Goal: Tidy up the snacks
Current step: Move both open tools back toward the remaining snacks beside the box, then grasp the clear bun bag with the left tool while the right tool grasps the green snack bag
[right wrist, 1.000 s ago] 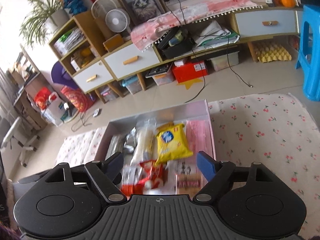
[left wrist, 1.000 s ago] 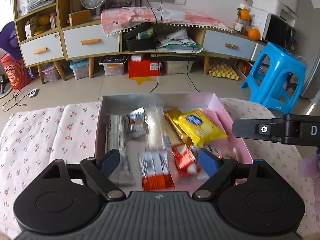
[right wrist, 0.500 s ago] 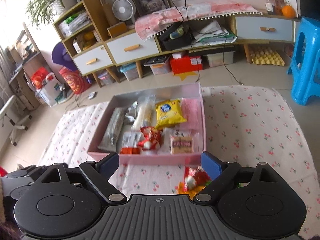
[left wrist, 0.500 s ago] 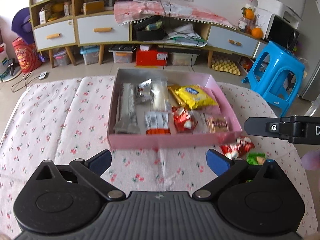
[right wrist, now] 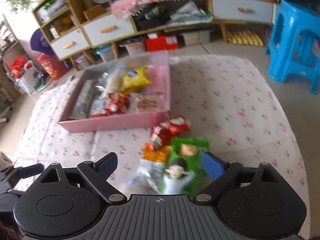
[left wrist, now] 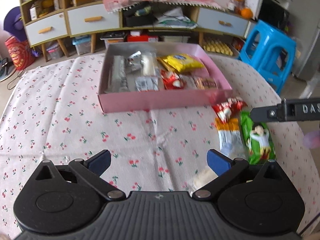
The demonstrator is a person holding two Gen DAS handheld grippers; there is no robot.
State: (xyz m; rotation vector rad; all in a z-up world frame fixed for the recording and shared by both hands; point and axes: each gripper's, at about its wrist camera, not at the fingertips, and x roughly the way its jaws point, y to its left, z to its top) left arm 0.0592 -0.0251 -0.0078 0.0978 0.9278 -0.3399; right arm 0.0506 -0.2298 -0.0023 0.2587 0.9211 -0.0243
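Already spread wide and holding nothing, the left tool hangs over bare cherry-print table, while the right tool, its jaws opening, hovers low in its frame with the green packet loose between them, unpinched. Beyond, toward mid-frame, the pink box holds roughly eight snacks, so most sorting looks done. Four remain outside at its right corner: green packet, orange-and-white packet, red packet and a pale one.
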